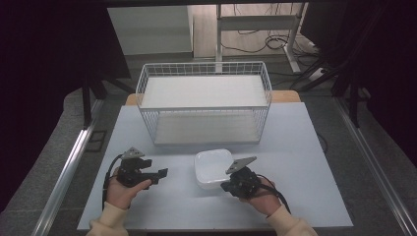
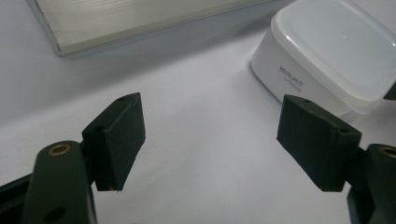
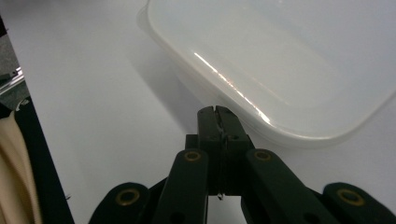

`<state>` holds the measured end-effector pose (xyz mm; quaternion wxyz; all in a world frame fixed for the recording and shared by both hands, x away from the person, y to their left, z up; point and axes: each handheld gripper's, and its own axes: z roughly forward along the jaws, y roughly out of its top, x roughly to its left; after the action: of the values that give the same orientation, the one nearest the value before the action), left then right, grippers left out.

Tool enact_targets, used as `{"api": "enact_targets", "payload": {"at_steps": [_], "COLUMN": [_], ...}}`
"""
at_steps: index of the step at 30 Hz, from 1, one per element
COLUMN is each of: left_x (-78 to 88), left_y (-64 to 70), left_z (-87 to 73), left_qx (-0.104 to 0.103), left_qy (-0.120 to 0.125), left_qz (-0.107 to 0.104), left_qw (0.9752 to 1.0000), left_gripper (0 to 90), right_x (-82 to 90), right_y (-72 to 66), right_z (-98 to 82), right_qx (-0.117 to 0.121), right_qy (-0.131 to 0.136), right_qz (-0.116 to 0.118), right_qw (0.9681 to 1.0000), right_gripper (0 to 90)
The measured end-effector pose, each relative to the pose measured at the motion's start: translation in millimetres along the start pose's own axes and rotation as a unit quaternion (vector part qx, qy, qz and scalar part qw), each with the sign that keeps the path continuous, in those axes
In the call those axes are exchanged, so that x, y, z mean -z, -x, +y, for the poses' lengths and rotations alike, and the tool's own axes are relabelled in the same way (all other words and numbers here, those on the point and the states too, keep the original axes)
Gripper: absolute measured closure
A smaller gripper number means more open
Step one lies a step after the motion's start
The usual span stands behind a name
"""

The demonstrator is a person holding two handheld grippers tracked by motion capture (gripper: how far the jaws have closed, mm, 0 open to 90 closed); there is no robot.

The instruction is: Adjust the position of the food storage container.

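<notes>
Now nudge slowly: right gripper (image 3: 218, 111), jaws pressed together, tips at the lid edge of the white square plastic box (image 1: 213, 168) near the desk's front edge. Left gripper (image 2: 210, 140) waiting, jaws spread, holding nothing. Farther back, white wire basket (image 1: 204, 101).

A pale table (image 1: 295, 147) carries a wire basket (image 1: 204, 101) at twelve o'clock and a white lidded box (image 1: 212, 167) centre-front.

The white lidded container (image 3: 280, 60) runs past the top and right edges of the right gripper view. In the left gripper view its side print (image 2: 292, 80) is too small to read fully, and a metal panel (image 2: 130, 21) is cropped at the top.
</notes>
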<state>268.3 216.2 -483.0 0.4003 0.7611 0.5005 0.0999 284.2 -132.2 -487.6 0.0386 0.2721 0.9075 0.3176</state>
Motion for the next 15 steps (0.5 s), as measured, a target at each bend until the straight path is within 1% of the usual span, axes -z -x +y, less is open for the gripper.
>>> {"api": "enact_targets", "payload": {"at_steps": [3,7,8,11,12,13,15], "left_x": [-0.2,-1.0,-2.5,-2.8,-2.6,-2.2,-1.8], "left_y": [0.4,-0.6,-1.1,-1.5,-1.4,-1.6,-1.5], "left_z": [-0.2,-0.9,-1.6,-1.9,-2.0,-1.9,-1.5], "left_qx": [-0.003,0.000,-0.001,-0.002,0.002,0.002,0.002], "left_qy": [-0.001,-0.003,-0.006,-0.007,-0.006,-0.004,-0.003], "left_qz": [0.000,0.001,0.005,0.007,0.007,0.008,0.008], "left_qw": [1.0000,1.0000,1.0000,0.9999,1.0000,1.0000,1.0000], "left_gripper": [23.1,23.1,23.3,23.5,23.5,23.5,23.8], "right_x": [1.6,1.6,1.1,1.8,4.4,4.4,10.6], "right_y": [7.1,10.2,11.5,12.3,12.6,12.6,12.4], "right_z": [-1.1,-1.7,-2.2,-2.9,-3.7,-3.7,-5.8], "right_qx": [-0.007,-0.009,-0.009,-0.010,-0.011,-0.011,-0.013], "right_qy": [0.002,0.001,-0.001,-0.001,0.005,0.005,0.013], "right_qz": [-0.001,-0.004,-0.004,-0.002,0.005,0.005,0.008], "right_qw": [1.0000,1.0000,0.9999,1.0000,0.9999,0.9999,0.9998], "right_gripper": [89.5,89.5,89.5,89.5,89.5,89.5,89.5]}}
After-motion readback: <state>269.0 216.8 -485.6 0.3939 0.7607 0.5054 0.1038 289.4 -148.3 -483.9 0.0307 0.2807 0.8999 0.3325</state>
